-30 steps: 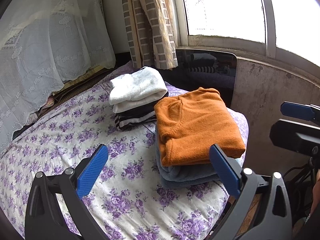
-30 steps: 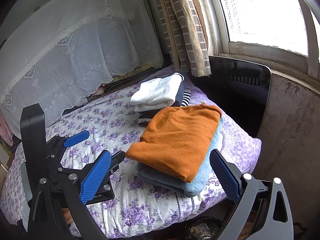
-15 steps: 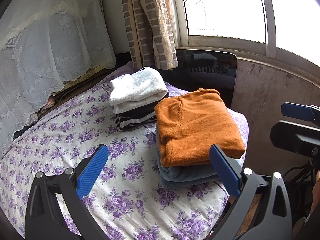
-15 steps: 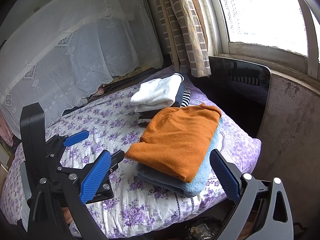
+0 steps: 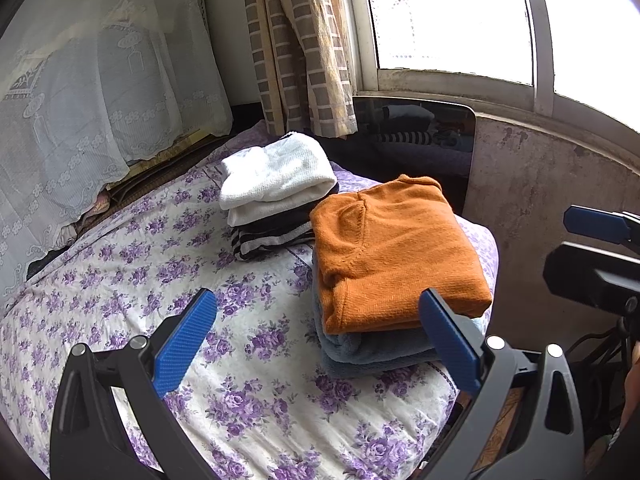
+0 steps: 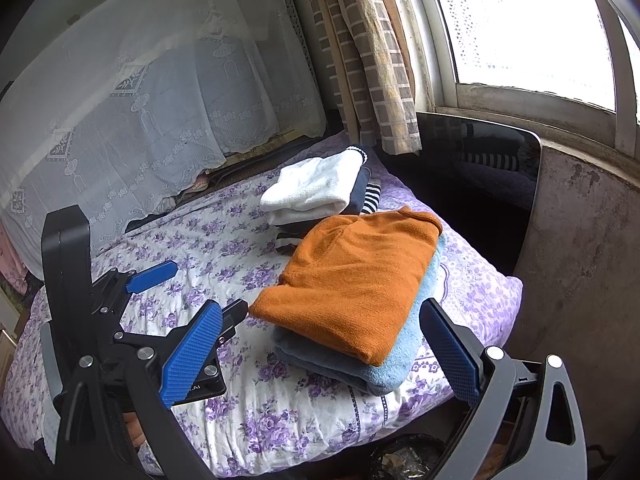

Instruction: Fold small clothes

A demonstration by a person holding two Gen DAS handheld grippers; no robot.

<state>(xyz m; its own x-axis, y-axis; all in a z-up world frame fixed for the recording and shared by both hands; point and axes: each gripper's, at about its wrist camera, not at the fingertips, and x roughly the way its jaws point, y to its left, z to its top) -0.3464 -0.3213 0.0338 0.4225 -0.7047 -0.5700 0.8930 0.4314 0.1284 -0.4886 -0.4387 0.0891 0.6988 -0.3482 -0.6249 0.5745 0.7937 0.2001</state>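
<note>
A folded orange sweater (image 5: pixel 396 252) (image 6: pixel 352 280) lies on a folded light-blue garment (image 5: pixel 376 352) (image 6: pixel 400 364) near the bed's right corner. Behind it, a folded white garment (image 5: pixel 276 172) (image 6: pixel 316 184) tops a dark and striped pile (image 5: pixel 272 238) (image 6: pixel 372 196). My left gripper (image 5: pixel 317 298) is open and empty, held above the sheet in front of the orange stack. My right gripper (image 6: pixel 320 308) is open and empty too, short of the same stack. In the right wrist view the left gripper (image 6: pixel 196 292) shows at the lower left. The right gripper (image 5: pixel 592 248) appears at the left wrist view's right edge.
The bed has a purple-flowered sheet (image 5: pixel 160 260) (image 6: pixel 208 248). A white lace cover (image 5: pixel 80 120) hangs at the left. A checked curtain (image 5: pixel 304 48), a bright window (image 5: pixel 448 16), a glossy dark panel (image 5: pixel 420 140) and a stained wall (image 5: pixel 540 184) close the far and right sides.
</note>
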